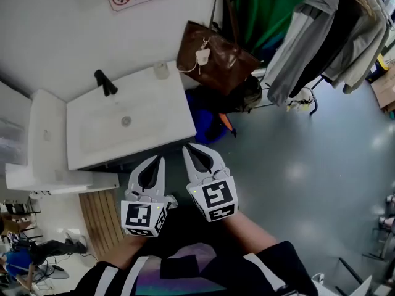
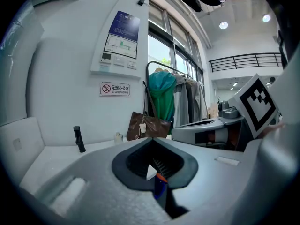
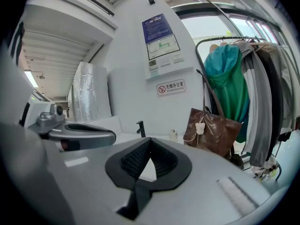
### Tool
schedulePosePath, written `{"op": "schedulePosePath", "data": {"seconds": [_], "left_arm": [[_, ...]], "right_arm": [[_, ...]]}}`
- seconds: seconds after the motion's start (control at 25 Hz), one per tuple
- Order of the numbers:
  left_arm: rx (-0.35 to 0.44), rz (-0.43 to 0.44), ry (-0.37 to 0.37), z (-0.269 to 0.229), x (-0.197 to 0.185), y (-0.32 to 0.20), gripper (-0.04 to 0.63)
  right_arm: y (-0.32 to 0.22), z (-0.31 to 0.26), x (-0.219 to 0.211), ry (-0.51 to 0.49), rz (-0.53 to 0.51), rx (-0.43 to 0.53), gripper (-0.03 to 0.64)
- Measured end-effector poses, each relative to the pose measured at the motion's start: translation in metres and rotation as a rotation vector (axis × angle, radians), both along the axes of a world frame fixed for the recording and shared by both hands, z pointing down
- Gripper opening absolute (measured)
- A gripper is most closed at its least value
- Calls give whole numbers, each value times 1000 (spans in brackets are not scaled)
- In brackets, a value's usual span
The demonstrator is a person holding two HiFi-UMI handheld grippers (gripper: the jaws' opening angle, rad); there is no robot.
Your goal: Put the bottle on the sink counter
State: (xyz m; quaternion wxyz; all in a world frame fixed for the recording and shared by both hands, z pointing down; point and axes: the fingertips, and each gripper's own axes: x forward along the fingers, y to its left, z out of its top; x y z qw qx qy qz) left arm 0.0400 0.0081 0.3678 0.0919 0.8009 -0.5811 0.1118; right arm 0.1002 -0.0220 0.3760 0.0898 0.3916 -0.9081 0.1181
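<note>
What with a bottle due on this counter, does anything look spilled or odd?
Nothing stands out: the sink counter shows no spill, the black faucet stands upright, and a small pale container sits at the counter's back corner.

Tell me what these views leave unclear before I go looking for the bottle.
- small pale item on the sink counter's back corner: too small in all views to tell whether it is a bottle.
- blue object beside the counter: head view, partly hidden by the counter edge and the brown bag; unidentifiable.
- wall panel print: right gripper view, too small to read.
- space under the counter: head view, hidden by the countertop.
</note>
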Motion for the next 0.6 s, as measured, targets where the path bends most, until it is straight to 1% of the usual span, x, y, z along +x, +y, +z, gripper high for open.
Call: {"op": "schedulePosePath", "data": {"seconds": [0.16,0.36,0.48,0.6], "left_arm": [[-8,0,-4,1,-11,7,-2],[-22,14,9,11,-32,15,-2],[-23,39,24,15,-38,20,-2],[-6,40,50,13,-45,21,-2]], "right_arm": [[12,4,-4,-1,-6,-4,0],[22,12,-18,-19,22,-51,0],[28,13,-28,-3,23,-51,0],[31,10,-36,19,28,-39,0]]}}
